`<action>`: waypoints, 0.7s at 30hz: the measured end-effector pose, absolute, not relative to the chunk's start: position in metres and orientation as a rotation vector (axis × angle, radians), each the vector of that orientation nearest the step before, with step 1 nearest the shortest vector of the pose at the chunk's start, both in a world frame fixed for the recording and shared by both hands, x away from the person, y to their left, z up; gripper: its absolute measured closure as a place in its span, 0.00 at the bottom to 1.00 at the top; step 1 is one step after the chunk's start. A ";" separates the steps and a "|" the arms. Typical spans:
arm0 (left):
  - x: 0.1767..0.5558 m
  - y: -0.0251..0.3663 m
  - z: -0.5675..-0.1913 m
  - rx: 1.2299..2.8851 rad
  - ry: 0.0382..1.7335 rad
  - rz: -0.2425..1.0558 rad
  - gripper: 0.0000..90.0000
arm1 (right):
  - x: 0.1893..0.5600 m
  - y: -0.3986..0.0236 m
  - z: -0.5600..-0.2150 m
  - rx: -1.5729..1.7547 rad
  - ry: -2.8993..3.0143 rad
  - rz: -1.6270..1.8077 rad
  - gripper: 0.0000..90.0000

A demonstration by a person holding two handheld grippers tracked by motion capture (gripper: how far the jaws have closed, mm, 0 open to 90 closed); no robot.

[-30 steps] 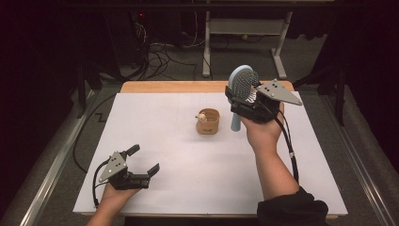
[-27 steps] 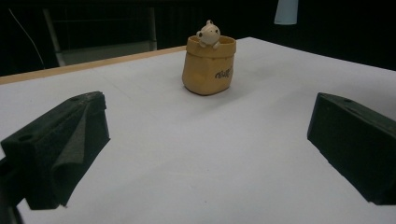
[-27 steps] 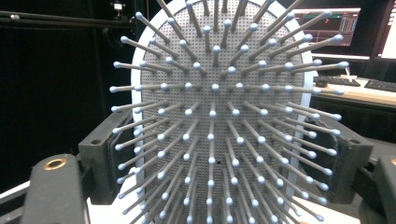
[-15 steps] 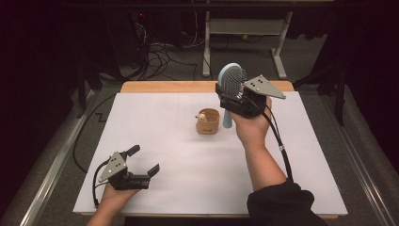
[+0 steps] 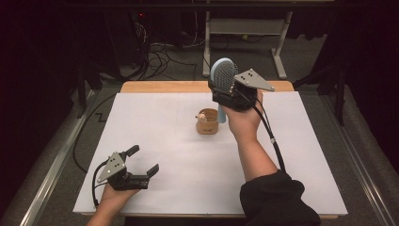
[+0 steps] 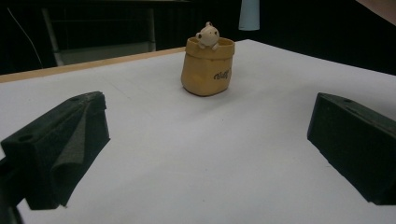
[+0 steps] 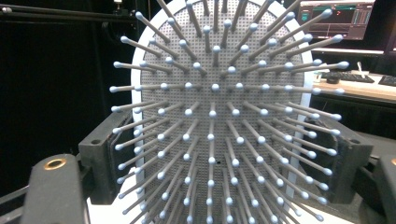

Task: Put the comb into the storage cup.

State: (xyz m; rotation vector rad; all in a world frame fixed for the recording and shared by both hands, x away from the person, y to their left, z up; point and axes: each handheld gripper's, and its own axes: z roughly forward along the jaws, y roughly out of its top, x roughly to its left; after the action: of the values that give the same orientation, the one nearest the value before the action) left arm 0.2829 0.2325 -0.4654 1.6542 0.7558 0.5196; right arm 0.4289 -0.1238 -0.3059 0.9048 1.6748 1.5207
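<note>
Right gripper (image 5: 225, 96) is held up off the worktop (image 5: 188, 160), forearm angled up from the bottom edge w/ a dark sleeve at the elbow, hand wrapped around the gripper body. Its jaws are clamped on the hairbrush (image 5: 223, 75), holding it upright, head on top and handle pointing down. The handle end hangs just beside the little pot (image 5: 208, 122), on its right and a bit behind it.

Brush itself: pale blue oval head, grey perforated pad, loads of thin pins w/ light ball tips. In the right gripper view the pins (image 7: 212, 112) point straight at the camera, w/ the black jaws pressed against both edges of the head.

The pot is a tan sack-shaped thing w/ a small cream animal figure (image 6: 207, 35) peeking over the rim, sitting roughly mid worktop.

Left gripper (image 5: 141, 165) sits low on the worktop, well apart from the pot, towards the near left corner, jaws wide open w/ nothing between them.

Vs a sec ago: right hand + brush have slid left, from well right of the pot to almost over it. Left hand hasn't budged.
</note>
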 end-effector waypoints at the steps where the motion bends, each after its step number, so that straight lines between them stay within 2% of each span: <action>1: 0.283 0.233 -0.466 1.652 0.757 0.518 0.00 | 0.430 -0.122 -0.306 0.907 1.676 1.522 0.23; 21: 0.283 0.234 -0.465 1.649 0.747 0.517 0.00 | 0.453 -0.096 -0.309 0.901 1.681 1.502 0.23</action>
State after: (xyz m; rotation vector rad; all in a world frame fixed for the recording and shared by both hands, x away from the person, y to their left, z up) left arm 0.2834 0.2339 -0.4652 1.6489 0.7469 0.5166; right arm 0.4530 -0.0959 -0.3091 0.9009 1.6814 1.5023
